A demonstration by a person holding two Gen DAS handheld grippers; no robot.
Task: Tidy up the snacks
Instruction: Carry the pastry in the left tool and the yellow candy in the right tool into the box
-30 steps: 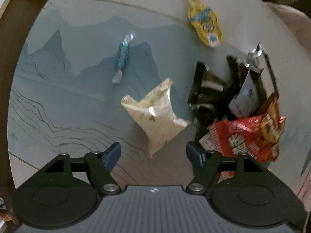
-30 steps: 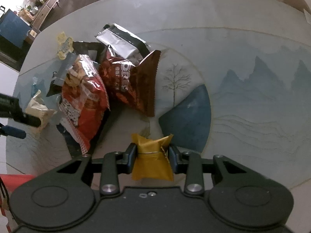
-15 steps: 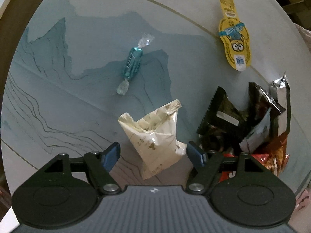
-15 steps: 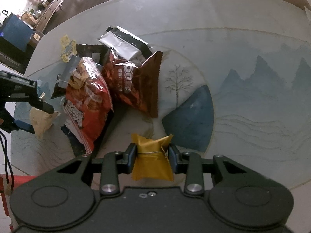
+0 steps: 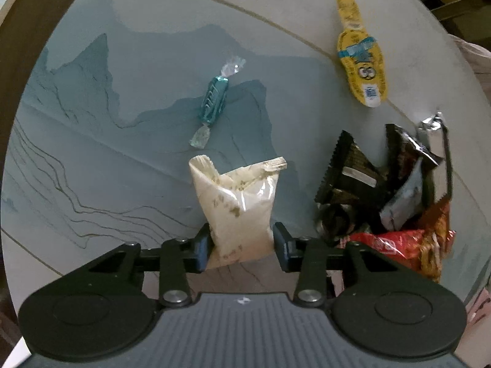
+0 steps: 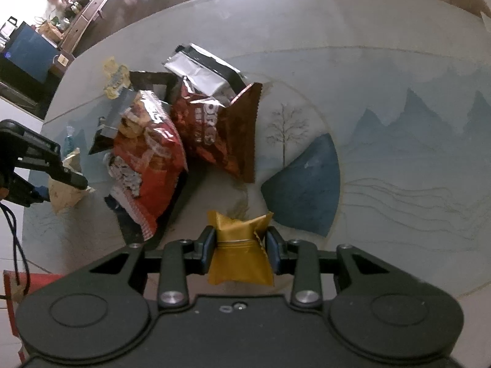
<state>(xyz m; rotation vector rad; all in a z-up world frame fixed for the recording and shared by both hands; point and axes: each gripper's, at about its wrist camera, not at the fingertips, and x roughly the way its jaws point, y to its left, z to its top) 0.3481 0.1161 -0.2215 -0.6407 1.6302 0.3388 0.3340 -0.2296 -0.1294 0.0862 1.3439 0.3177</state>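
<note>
Now the left gripper (image 5: 241, 242) had clenched on the cream packet (image 5: 237, 205) (spread wide a second earlier) beside the snack pile (image 6: 172, 141); the right gripper (image 6: 241, 247) kept gripping its gold packet (image 6: 241, 260); both seemed ready for sorting.

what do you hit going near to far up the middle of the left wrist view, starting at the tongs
left tongs → cream packet gripped between them → teal wrapped candy lying on the table → table's far rim. The yellow snack pack sits off to the right, so it is left out.
</note>
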